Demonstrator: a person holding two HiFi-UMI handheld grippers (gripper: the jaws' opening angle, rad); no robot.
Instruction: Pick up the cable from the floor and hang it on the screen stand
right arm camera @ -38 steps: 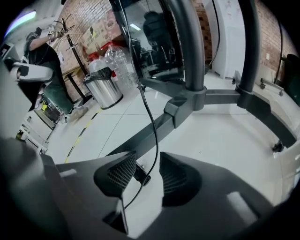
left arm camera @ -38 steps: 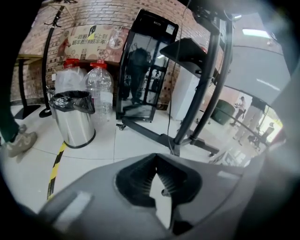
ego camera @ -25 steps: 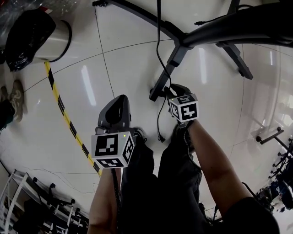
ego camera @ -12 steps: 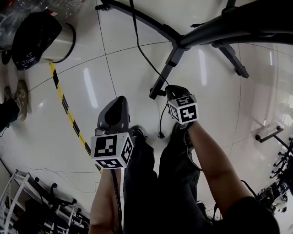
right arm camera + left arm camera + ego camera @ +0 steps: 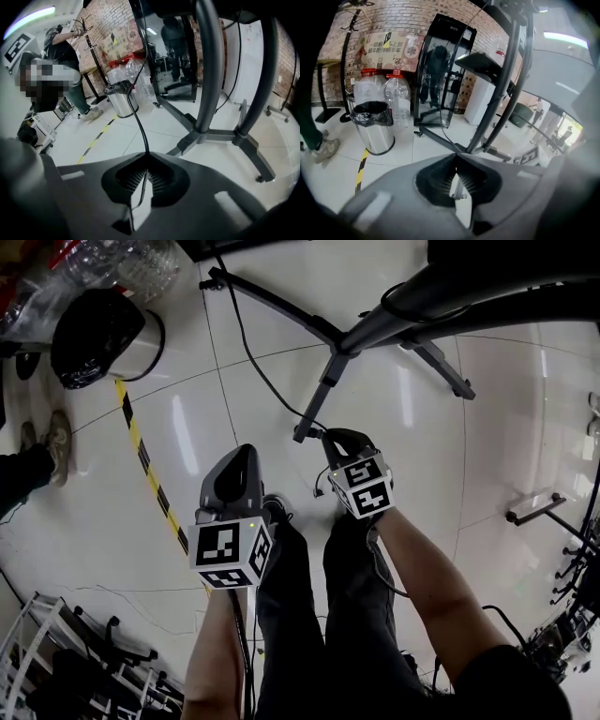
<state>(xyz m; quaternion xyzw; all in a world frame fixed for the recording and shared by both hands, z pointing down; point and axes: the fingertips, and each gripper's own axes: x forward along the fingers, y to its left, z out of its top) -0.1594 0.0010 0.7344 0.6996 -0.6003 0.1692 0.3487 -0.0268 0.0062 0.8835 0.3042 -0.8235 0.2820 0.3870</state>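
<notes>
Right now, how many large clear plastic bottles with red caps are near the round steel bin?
2 bottles: one behind the bin, the other at its right. More may be hidden.

floor (image 5: pixel 450 456): glossy white tiles | standing on it: screen stand (image 5: pixel 323 390) feet, steel bin (image 5: pixel 141 334) | stuck down: yellow-black tape (image 5: pixel 159 486)
</notes>
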